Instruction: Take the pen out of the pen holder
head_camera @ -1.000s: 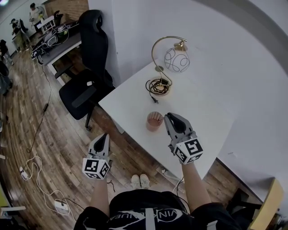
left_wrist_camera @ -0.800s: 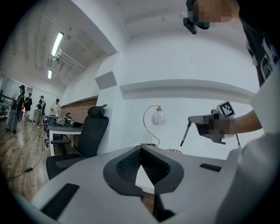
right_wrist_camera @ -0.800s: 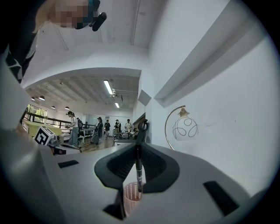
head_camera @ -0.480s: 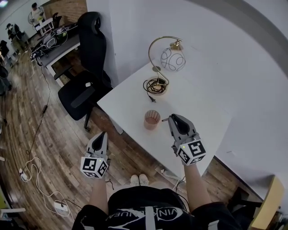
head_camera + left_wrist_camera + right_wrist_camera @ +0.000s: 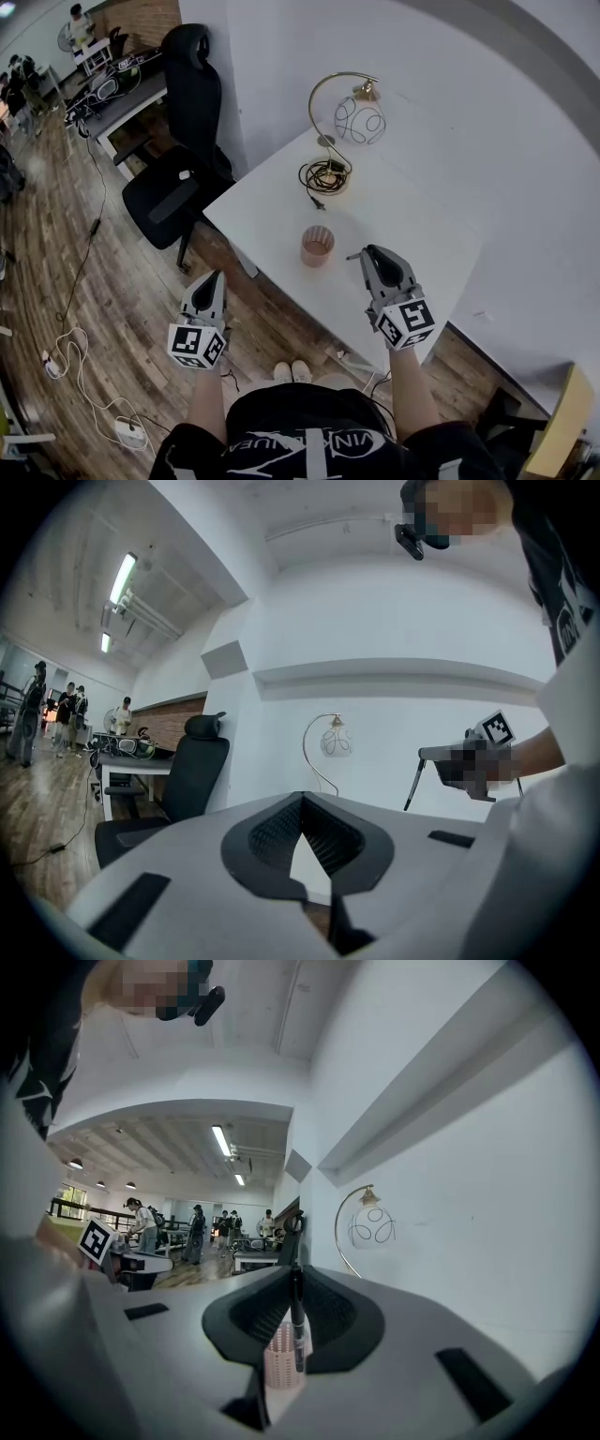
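A pink ribbed pen holder (image 5: 317,246) stands on the white table (image 5: 422,220) near its front edge. It shows low between the jaws in the right gripper view as the pen holder (image 5: 281,1365). My right gripper (image 5: 371,255) hovers just right of it, shut on a dark pen (image 5: 352,255) that is out of the cup. The pen (image 5: 296,1321) hangs upright between the pads. From the left gripper view the pen (image 5: 413,782) slants down from the right gripper (image 5: 469,759). My left gripper (image 5: 210,283) is off the table's left edge over the floor, shut and empty.
A gold arc lamp with a wire globe (image 5: 358,118) and a coiled cable (image 5: 326,176) sit at the table's far corner by the white wall. A black office chair (image 5: 178,150) stands left of the table. Cables lie on the wood floor (image 5: 84,375).
My right gripper has drawn away from above the pen holder to the right and toward me, with the pen in it. The holder now stands uncovered. The left gripper has barely moved.
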